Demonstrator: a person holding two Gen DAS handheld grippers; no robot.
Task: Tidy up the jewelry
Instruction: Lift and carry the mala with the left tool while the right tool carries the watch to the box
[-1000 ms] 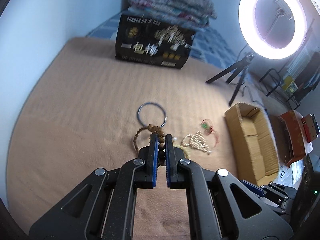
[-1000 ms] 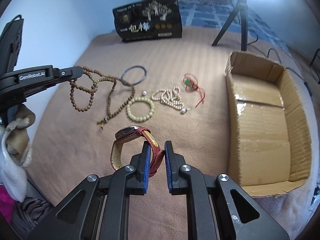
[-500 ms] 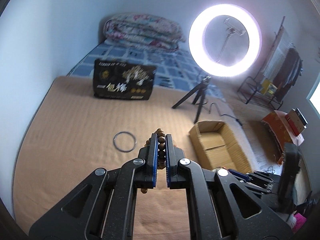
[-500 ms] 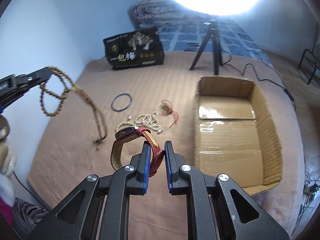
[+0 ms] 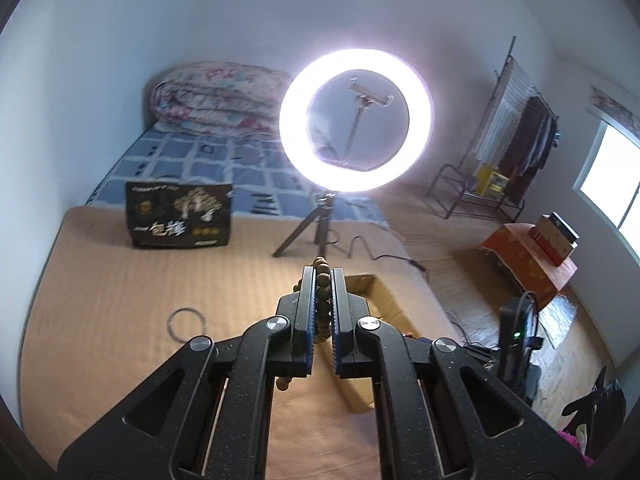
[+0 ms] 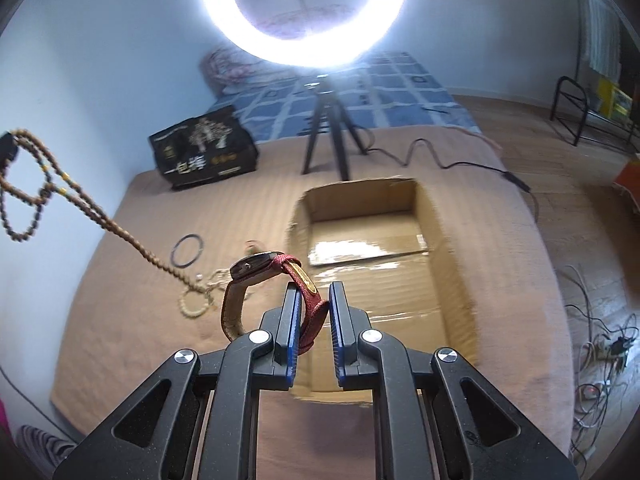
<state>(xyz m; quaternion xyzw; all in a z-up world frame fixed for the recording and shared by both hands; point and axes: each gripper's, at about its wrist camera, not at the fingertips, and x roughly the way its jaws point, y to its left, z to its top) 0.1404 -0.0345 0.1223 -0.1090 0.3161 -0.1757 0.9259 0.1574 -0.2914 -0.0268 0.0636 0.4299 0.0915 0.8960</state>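
Fingers on the left gripper (image 5: 323, 276) are pinched tight on a wooden bead strand (image 5: 322, 300), and the beads run in a column right up the narrow slot between the blue pads, with a couple more poking out below the pads. Through the left wrist cam you can see it's up off the tan bedspread (image 5: 120, 320). Way down on the left lies a dark bangle (image 5: 187, 320), flat on the cover. A cardboard box (image 5: 384, 300) peeks out just behind the right finger, mostly hidden. Far side has a black gift bag (image 5: 179, 214) standing upright, and a lit ring light (image 5: 356, 120) on a little tripod to its right.

Right wrist cam now: the right gripper (image 6: 314, 294) has its fingers closed on the red strap of a wristwatch (image 6: 276, 284), so the watch face sticks out to the left of the pads with the brown half of the strap hanging down. It's in the air near the left wall of the box, which sits open just beyond and looks empty inside. Over at the far left edge the bead strand dangles from the other gripper, its tail reaching down to a pale bead bracelet (image 6: 194, 306) on the bedspread. The bangle lies a bit farther back from that. Stuff behind the watch is too blurry to call.
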